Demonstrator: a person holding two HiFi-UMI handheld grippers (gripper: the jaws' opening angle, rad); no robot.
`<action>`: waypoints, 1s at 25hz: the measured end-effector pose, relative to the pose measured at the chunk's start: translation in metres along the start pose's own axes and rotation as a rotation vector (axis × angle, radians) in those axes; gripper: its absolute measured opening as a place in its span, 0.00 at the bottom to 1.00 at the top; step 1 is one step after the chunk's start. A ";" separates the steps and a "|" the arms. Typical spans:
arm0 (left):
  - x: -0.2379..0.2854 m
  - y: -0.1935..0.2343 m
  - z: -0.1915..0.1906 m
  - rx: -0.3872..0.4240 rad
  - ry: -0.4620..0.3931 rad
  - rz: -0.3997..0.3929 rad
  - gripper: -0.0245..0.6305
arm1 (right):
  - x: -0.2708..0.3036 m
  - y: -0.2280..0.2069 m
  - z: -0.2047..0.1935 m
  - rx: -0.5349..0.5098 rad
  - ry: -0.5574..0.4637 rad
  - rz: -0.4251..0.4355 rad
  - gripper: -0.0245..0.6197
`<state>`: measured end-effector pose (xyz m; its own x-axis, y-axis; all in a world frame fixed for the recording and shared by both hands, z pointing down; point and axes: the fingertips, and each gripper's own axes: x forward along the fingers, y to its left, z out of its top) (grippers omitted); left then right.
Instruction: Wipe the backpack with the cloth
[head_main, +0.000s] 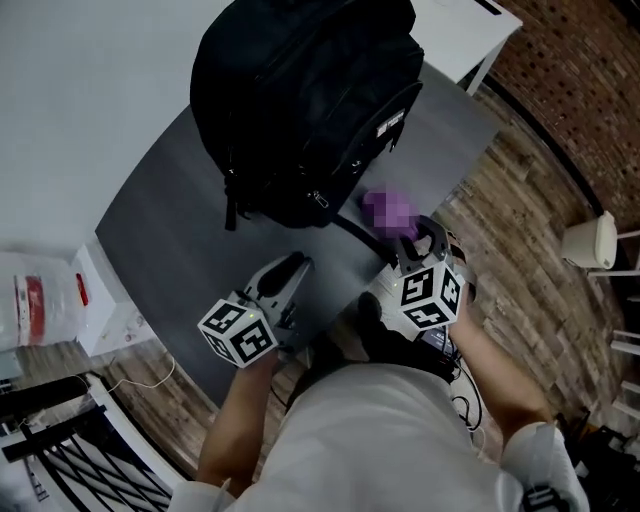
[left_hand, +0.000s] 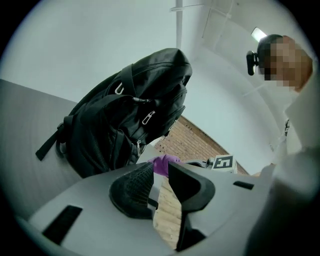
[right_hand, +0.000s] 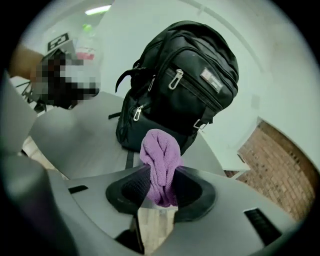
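Poking from right gripper, purple cloth looks bunched.

The backpack stands on the table, with the cloth just before it in the right claw.

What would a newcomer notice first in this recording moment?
The big black backpack standing on the dark grey table draws the eye first. Next comes the purple cloth, bunched in the right tool and held just short of it. The left tool is open and empty.
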<state>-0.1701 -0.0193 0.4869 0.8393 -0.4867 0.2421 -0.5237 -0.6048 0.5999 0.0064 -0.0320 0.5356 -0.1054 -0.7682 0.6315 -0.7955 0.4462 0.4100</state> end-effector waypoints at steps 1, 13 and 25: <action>-0.001 -0.004 0.002 0.000 -0.015 0.011 0.18 | -0.003 -0.004 0.001 0.050 -0.012 0.025 0.25; -0.050 -0.054 -0.008 -0.011 -0.161 0.123 0.18 | -0.039 -0.023 0.001 0.548 -0.145 0.331 0.25; -0.118 -0.124 -0.060 -0.004 -0.265 0.130 0.18 | -0.135 0.017 -0.006 0.562 -0.229 0.391 0.25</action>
<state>-0.1949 0.1511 0.4297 0.6976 -0.7080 0.1100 -0.6236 -0.5243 0.5798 0.0103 0.0823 0.4609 -0.5190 -0.7049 0.4835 -0.8540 0.4520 -0.2577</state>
